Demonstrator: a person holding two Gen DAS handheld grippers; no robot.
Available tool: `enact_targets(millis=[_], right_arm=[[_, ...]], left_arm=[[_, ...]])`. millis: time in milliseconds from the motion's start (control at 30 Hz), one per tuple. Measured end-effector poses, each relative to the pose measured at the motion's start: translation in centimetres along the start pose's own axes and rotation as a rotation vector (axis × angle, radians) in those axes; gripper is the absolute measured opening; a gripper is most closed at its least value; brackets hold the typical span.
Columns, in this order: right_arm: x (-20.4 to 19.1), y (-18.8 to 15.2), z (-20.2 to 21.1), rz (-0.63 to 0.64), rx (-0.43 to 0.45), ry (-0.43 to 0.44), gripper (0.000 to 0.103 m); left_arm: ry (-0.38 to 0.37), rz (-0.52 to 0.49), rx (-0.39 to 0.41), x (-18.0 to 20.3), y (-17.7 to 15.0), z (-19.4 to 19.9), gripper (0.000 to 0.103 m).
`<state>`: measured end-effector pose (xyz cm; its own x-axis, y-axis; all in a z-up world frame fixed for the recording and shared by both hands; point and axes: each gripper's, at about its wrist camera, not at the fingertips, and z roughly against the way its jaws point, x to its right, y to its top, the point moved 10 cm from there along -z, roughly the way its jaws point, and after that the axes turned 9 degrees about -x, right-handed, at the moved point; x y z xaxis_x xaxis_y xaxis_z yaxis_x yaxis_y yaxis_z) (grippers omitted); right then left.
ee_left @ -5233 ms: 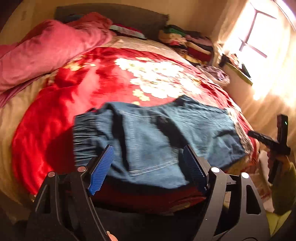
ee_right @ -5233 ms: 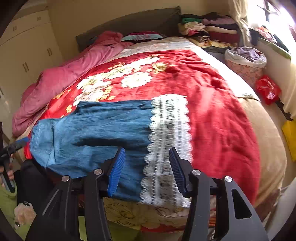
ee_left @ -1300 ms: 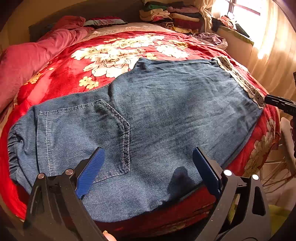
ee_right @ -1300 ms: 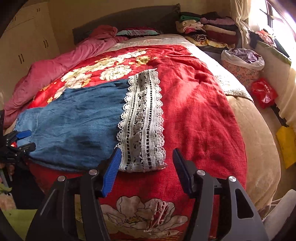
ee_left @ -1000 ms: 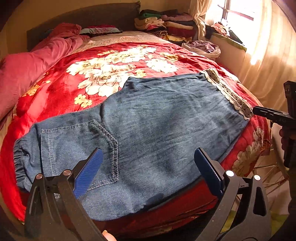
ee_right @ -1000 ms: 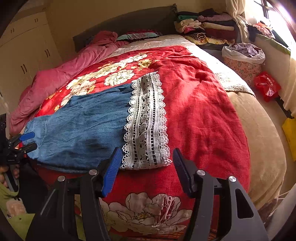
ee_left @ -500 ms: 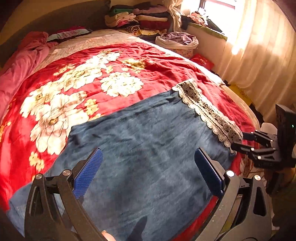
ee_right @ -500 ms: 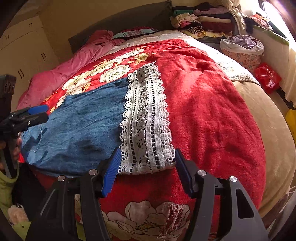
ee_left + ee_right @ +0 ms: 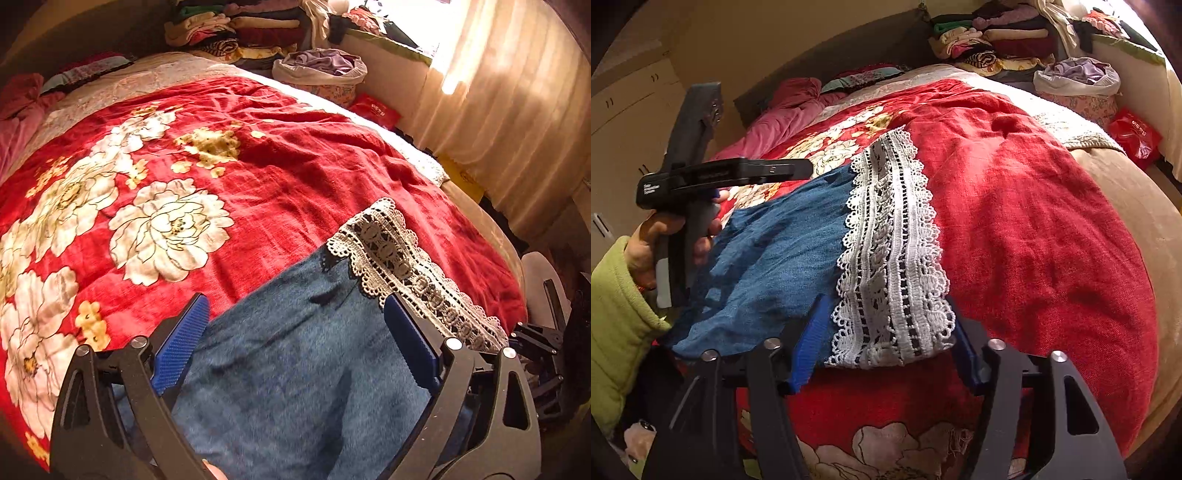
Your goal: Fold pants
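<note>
Right wrist view had the right gripper (image 9: 886, 350) closing around the pants' (image 9: 783, 251) lace hem (image 9: 894, 258) on the bed (image 9: 1052, 221) — left gripper (image 9: 295, 343) wide, empty, narrowing — lifting the hem over looked next.

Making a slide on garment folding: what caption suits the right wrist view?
Right hand-held gripper closing around the lace hem of denim pants on a red floral blanket.

Left claw (image 9: 295, 350) wide, closing slightly, pads clear of cloth, pointing toward 1 o'clock. Right claw (image 9: 886, 345) closing, pads flanking the lace hem (image 9: 892, 258), not yet pressing.
</note>
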<state>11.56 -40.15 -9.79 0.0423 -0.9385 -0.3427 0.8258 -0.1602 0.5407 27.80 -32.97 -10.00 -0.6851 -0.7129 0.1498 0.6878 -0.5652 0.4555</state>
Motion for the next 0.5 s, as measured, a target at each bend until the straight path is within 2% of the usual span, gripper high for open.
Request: enact_targets(millis=[67,167,267,333,400,467,500], right_arm=[[-0.4,0.2,0.3,0.002,0.015,0.028,0.037],[-0.8,0.3,-0.1,0.009,0.003,0.050,0.038],[-0.4,0.4,-1.1,-0.026,-0.011,0.063,0.040],[-0.4,0.6,-1.4,-0.040,-0.007,0.077,0.040],[-0.6,0.7,-1.5,-0.031,-0.005,0.072,0.037],[-1.1,0.9,-1.4,-0.023,-0.003,0.092,0.027],[-1.5,1.0,-1.2,-0.022,0.004,0.099,0.026]], left_arm=[[0.002,-0.011,-0.025,0.1,0.3,-1.2,0.079],[-0.046,-0.003,-0.077,0.1,0.5,-3.3,0.072],[-0.086,0.024,-0.085,-0.3,0.7,-4.5,0.072],[-0.090,0.007,-0.079,0.0,0.7,-4.3,0.060],[-0.101,-0.018,-0.072,0.9,0.6,-3.8,0.033],[-0.088,-0.044,-0.074,1.4,0.3,-3.5,0.018],[-0.086,-0.051,-0.075,1.6,0.2,-3.4,0.011]])
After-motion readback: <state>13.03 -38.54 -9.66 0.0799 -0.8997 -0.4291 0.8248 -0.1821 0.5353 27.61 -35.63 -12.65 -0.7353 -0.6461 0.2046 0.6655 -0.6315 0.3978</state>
